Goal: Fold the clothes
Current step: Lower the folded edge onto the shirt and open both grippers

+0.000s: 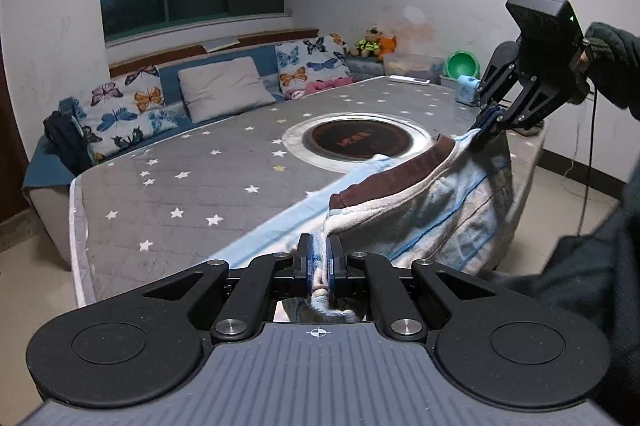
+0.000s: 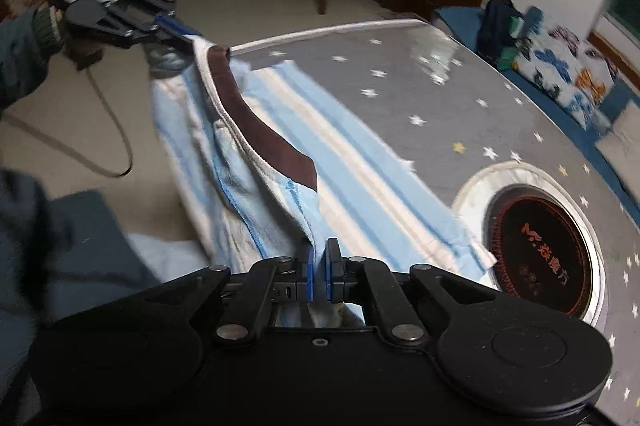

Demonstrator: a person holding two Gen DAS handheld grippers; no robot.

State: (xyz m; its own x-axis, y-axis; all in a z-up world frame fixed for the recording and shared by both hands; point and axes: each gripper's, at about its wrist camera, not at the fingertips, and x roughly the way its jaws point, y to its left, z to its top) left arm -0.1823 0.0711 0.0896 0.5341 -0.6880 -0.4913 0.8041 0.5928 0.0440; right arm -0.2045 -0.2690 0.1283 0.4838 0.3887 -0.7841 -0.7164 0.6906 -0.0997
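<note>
Left gripper [image 1: 319, 258] has its blue pads pressed together on a bunched edge of the garment [image 1: 420, 210], with cloth squeezed up between the fingers and spilling behind them. Right gripper [image 2: 318, 266] is likewise pinched tight on another edge of the same garment, only a thin fold of fabric showing between its pads. Between the two, the pale blue and white striped cloth is held up, its brown band [image 2: 260, 130] running along the lifted edge from one gripper to the other. One part hangs down off the near side of the table [image 1: 180, 186]; the rest lies flat on the grey, star-patterned top, reaching close to the round cooker [image 2: 536, 246] set into it.
</note>
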